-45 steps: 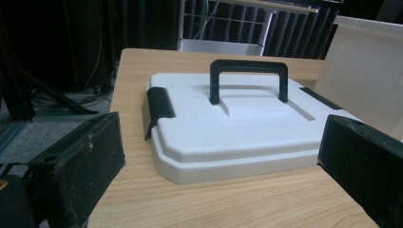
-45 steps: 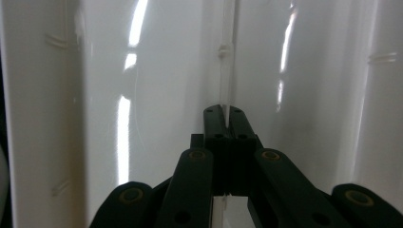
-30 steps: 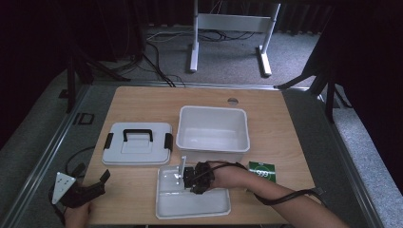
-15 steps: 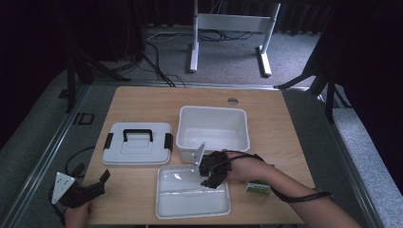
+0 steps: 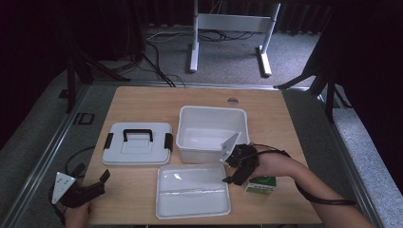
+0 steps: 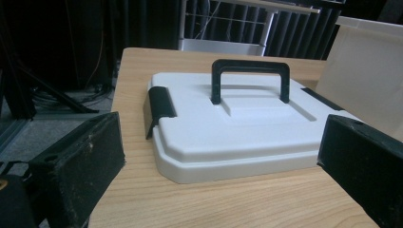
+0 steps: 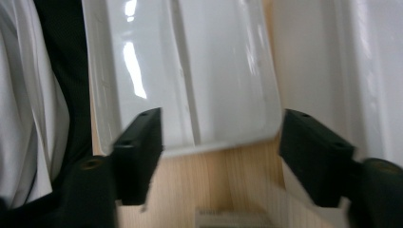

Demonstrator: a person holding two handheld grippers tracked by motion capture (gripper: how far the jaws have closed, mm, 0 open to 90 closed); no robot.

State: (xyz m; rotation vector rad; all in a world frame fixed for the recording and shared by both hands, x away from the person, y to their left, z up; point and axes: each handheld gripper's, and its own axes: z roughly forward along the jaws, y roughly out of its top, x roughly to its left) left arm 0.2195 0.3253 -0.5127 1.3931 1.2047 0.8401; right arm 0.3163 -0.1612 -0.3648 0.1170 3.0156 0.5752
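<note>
- The right gripper (image 5: 234,172) has left the tray (image 5: 192,190). A second ago it was down inside the tray's near-left part; now it hangs above the tray's right edge, just in front of the bin (image 5: 212,131).
- Its jaws have just been opening, and nothing sits between them. In the right gripper view the jaws (image 7: 218,156) stand wide apart, with the tray's corner (image 7: 190,71) and bare wood below.
- I judge from this that the tray has been set down and let go, so placing it looks finished.
- The carton (image 5: 260,184) sits just right of the tray, partly under the right hand. It lay a little farther from the tray a second ago, and its green face was plainer to see.
- The likely next step is to pick something else, perhaps the carton, but that is only a guess.
- The left gripper (image 5: 88,187) has stayed at the table's near-left corner, well left of the tray. Its jaws are parted and empty; in the left gripper view they frame the lid (image 6: 237,128).
- The tray is white, shallow and glossy, with rounded corners and a low ridge that splits it into two parts. It lies flat, just in front of the bin, and appears empty.
- The lid lies flat behind and left of the tray. It is white with a black handle (image 5: 138,134) and black side clips.
- The bin is white, deep and empty.
</note>
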